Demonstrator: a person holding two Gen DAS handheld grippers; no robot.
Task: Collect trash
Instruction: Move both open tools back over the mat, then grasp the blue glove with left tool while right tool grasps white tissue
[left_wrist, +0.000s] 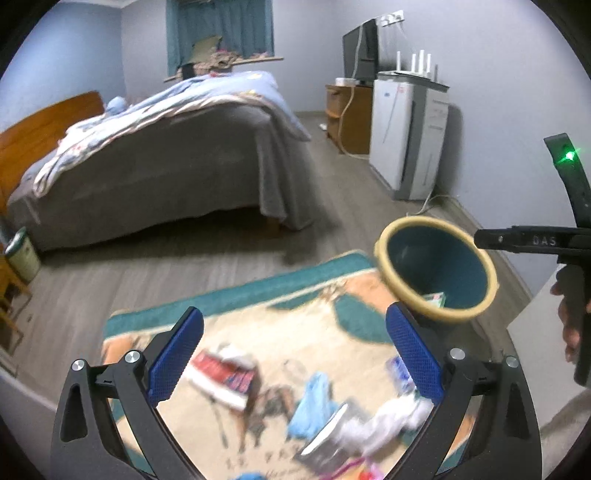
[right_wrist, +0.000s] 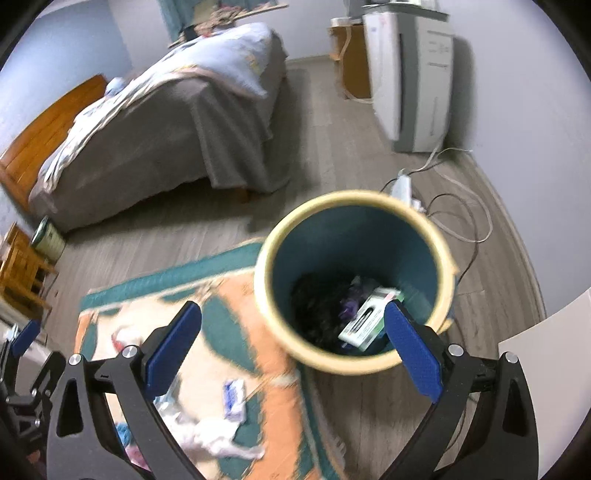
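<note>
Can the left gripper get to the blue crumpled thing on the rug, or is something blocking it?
Probably yes. The left gripper has its fingers wide apart and empty, and the blue crumpled thing lies in the open on the rug below it, with other litter close beside it but nothing on top.

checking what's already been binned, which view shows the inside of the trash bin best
The right wrist view: it looks almost straight down into the trash bin, showing a white and green box and dark trash at the bottom. The left wrist view sees the bin obliquely, with only a corner of the box visible.
</note>
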